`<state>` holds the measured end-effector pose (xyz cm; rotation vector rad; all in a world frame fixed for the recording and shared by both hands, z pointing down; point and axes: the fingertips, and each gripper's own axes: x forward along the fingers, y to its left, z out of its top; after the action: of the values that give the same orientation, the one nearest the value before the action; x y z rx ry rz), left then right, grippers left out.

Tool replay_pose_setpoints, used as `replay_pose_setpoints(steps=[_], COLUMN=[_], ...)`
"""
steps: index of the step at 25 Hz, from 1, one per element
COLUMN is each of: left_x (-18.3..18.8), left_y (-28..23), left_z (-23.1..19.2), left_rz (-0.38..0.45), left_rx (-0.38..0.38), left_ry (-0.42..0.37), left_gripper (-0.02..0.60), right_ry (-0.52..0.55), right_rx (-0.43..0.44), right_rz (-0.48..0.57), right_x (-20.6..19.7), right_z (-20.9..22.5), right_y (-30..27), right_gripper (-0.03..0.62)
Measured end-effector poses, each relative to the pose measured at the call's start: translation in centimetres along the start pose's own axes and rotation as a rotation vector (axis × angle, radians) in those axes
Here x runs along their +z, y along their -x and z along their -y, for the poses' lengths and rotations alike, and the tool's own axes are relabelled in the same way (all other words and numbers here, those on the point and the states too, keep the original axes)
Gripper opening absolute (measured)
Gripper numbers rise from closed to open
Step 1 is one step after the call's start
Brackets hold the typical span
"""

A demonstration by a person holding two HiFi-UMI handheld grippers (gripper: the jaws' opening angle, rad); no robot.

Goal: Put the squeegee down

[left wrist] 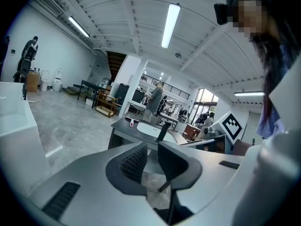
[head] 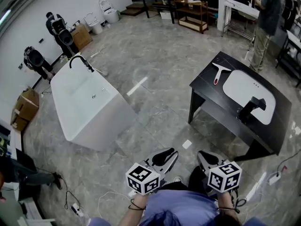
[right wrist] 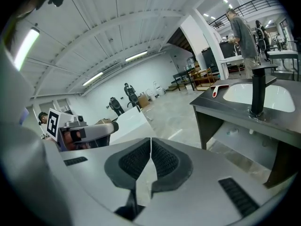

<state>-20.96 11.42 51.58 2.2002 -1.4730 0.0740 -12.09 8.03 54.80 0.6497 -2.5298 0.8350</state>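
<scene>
Nearest to me are the two grippers, both low in the head view and close to my body. The left gripper [head: 165, 158] has its jaws only a little apart, with a narrow gap, and nothing is in this gap. The right gripper [head: 207, 160] has its pads pressed together, and it is also empty. So neither one carries the task's thing.

On the floor just beside my right side lies a cable with a power strip [head: 274, 176]. I judge this as the first risk: a foot can catch it if I step to the right without looking.

Further away stands the black counter [head: 207, 86] with a white basin [head: 244, 86] and a black faucet [head: 249, 108]. The squeegee [head: 218, 72] lies flat on this counter, beside the basin and near the far corner, well apart from both grippers. It seems to me that the task is already done.

The second risk is there: the squeegee rests rather close to the counter's edge, so a careless sweep of a gripper could push it onto the floor.

To the left, well apart, stands a white bathtub [head: 84, 102]. Far behind the counter stands a person [head: 265, 18], too distant to matter.
</scene>
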Motion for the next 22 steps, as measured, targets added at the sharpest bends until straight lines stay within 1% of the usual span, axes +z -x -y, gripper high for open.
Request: replay_pose_setpoints(steps=[4,7,16,22], left_x=[-1.3,-2.3,-3.8,-4.0], left_y=[2.2,2.6,1.9,1.0], left_z=[1.2,2.5,6.1,7.9], left_rz=[-0.005,-0.017,-0.047,-0.064], left_rx=[-0.034,-0.072,-0.173,-0.218], left_ry=[0.001,0.003,-0.019,-0.054], left_gripper=[0.081,0.081,0.081,0.081], right_ry=[-0.013,-0.014,-0.037,-0.042], right_rx=[-0.022,-0.039,-0.092,-0.119], right_rz=[0.010,0.007,0.029,0.056], right_x=[-2.3,-3.7,-5.7,-5.7], right_z=[-2.4,-3.1,-3.4,-2.3], right_y=[1.6,2.7,5.6,6.7], right_gripper=[0.023,0.023,0.023,0.023])
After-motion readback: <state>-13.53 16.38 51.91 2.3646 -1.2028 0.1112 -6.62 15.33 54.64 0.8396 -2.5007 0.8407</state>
